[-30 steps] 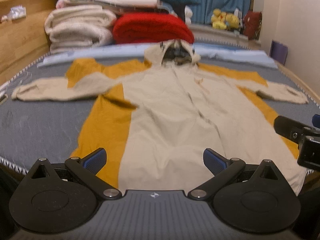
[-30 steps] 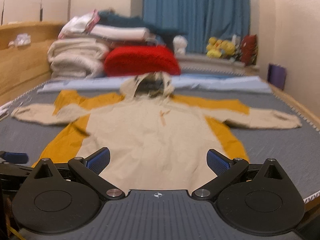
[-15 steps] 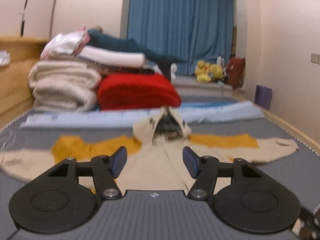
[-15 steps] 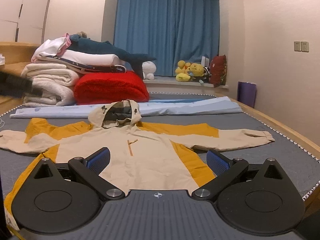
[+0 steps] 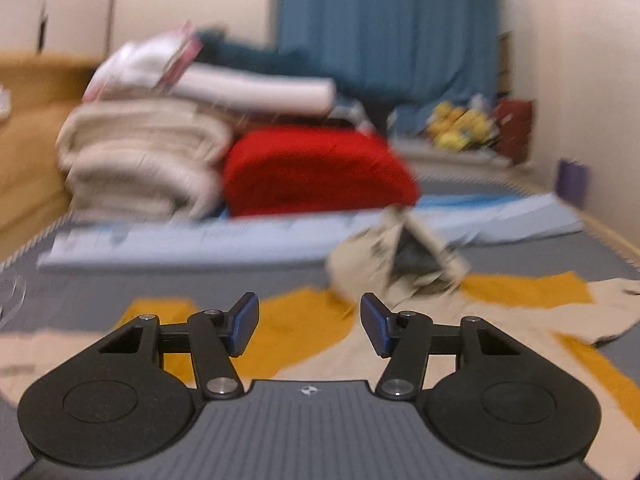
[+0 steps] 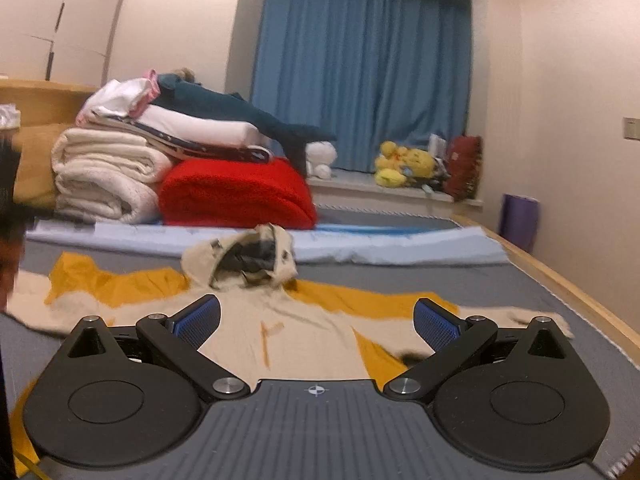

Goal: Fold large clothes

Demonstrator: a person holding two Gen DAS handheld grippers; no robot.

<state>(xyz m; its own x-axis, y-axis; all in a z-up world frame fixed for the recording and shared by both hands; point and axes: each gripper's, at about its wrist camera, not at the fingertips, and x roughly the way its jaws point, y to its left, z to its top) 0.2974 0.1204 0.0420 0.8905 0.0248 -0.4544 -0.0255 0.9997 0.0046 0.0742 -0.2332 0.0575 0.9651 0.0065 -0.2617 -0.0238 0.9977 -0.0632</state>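
Note:
A beige and mustard hooded jacket (image 6: pixel 296 336) lies spread flat, front up, on the grey mattress (image 6: pixel 460 280), its sleeves stretched out to both sides. Its hood (image 6: pixel 244 256) stands up at the far end. My right gripper (image 6: pixel 316 322) hovers over the chest, open wide and holding nothing. In the blurred left wrist view the jacket (image 5: pixel 320 360) lies below and to the right, with the hood (image 5: pixel 396 256) ahead on the right. My left gripper (image 5: pixel 308 324) is above the left shoulder; its jaws are closing, with only air between them.
Folded cream blankets (image 6: pixel 108 176) and a red blanket (image 6: pixel 236 192) are stacked at the far end behind a pale blue sheet (image 6: pixel 380 250). A wooden bed rail (image 6: pixel 568 284) runs along the right. Yellow plush toys (image 6: pixel 404 164) sit on the sill under the blue curtain (image 6: pixel 360 72).
Both grippers rose from the jacket's hem and travelled toward the hood, now pointing more level. The left one drifted left over the shoulder and its jaws narrowed. The right stayed wide.

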